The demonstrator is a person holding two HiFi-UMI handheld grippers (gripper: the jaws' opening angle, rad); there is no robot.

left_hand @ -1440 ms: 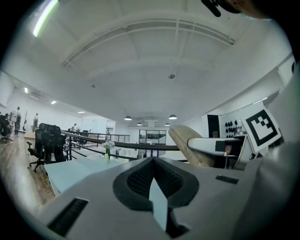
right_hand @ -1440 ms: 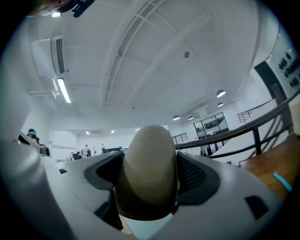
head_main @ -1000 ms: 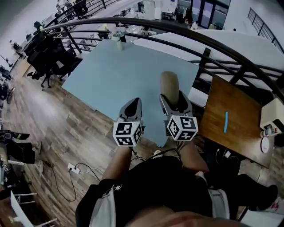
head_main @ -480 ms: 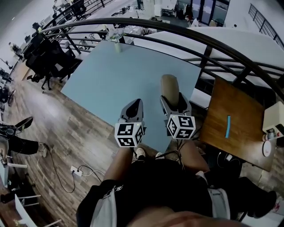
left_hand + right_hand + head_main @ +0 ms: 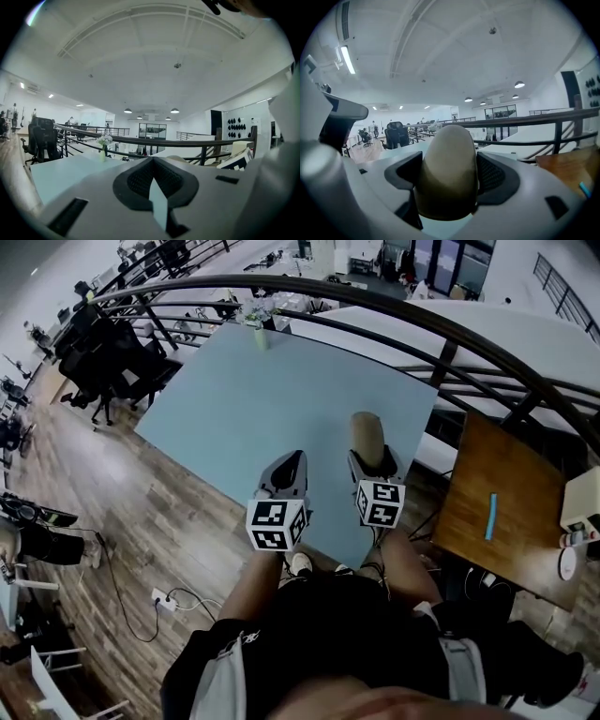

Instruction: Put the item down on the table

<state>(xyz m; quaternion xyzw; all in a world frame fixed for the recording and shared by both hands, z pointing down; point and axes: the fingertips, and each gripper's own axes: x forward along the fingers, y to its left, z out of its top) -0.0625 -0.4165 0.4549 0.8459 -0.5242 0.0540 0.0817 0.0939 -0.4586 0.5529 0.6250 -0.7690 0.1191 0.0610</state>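
Observation:
A tan, rounded, oblong item [image 5: 367, 434] stands upright between the pads of my right gripper [image 5: 373, 457], which is shut on it above the near edge of the pale blue table [image 5: 262, 395]. In the right gripper view the item [image 5: 449, 168] fills the gap between the dark pads, and its lower end is hidden. My left gripper [image 5: 289, 463] hovers beside it on the left. Its jaws are shut with nothing between them, as the left gripper view [image 5: 153, 183] also shows.
A black curved railing [image 5: 422, 320] runs past the table's far side. A small vase of flowers [image 5: 258, 331] stands at the far corner. To the right there is a brown wooden table [image 5: 511, 488] with a blue stick [image 5: 491, 516]. Black office chairs [image 5: 112, 367] stand at the left.
The right gripper with the item has sunk a little away from the head camera, toward the table. The left gripper has barely moved. Both stay shut.

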